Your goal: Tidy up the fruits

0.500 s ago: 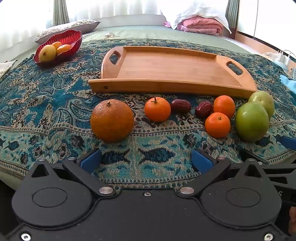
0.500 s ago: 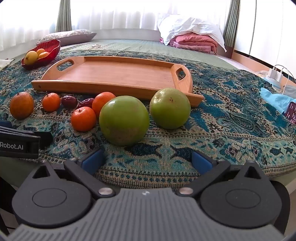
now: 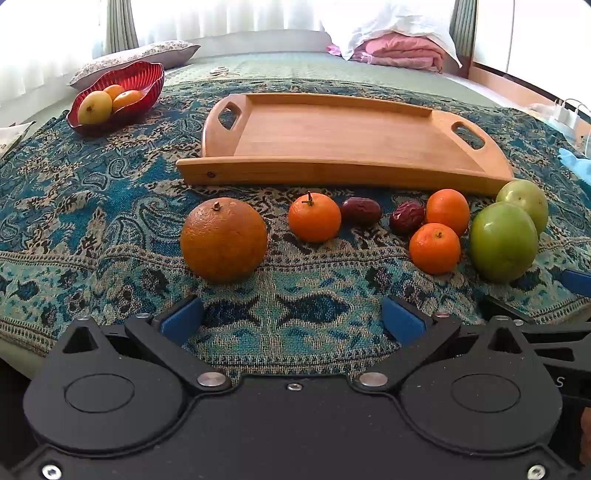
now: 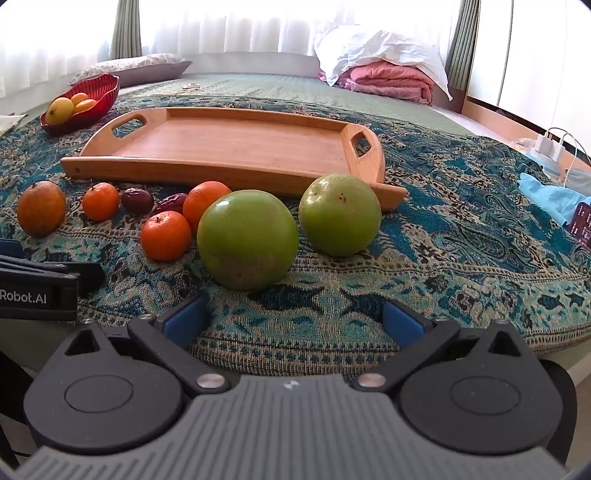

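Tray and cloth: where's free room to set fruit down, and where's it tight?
The tray floor is bare between its two handles. Open cloth lies right of the green fruits, and between the red bowl and tray. The fruit row before the tray is crowded, worst around the dates.

black tongs with blue pads, silver screws.

Sunlit white curtains, bed, pink blanket
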A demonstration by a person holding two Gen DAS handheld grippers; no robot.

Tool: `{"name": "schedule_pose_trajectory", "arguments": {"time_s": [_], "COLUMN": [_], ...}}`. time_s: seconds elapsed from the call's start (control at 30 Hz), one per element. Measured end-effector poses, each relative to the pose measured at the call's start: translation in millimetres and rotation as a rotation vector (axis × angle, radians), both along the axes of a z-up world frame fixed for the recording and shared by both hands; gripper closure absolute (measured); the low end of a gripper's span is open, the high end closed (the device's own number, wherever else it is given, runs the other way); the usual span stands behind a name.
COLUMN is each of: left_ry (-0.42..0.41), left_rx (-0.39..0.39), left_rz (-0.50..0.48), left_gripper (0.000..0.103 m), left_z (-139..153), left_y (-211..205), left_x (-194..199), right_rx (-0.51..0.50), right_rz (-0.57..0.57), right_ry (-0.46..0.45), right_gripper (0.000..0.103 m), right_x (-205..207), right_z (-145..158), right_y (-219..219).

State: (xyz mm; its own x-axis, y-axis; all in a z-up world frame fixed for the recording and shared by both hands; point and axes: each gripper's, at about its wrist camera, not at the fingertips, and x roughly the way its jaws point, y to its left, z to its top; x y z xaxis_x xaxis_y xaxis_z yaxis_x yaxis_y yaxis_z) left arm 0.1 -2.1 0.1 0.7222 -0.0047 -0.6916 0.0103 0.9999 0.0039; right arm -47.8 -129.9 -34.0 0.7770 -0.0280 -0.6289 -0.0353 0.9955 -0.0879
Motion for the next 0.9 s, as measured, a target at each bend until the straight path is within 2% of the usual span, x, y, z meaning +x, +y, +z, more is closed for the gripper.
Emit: {"name": "schedule_pose_trajectory", "arguments": {"time_s": [0.9], "left_ry": [-0.003], "left_rx": [0.001], "left_rz": [0.001], "left_gripper": [0.0], "left_z": [-0.2], "left_y": [-1.4], "left_x": [-0.6], "right_rx": [-0.004], "right_rz": [-0.002], "right_ry": [-0.003], "right_gripper": [0.0], "right_x": [-1.0], "right_z": [0.4], "right_y": [1.4]}}
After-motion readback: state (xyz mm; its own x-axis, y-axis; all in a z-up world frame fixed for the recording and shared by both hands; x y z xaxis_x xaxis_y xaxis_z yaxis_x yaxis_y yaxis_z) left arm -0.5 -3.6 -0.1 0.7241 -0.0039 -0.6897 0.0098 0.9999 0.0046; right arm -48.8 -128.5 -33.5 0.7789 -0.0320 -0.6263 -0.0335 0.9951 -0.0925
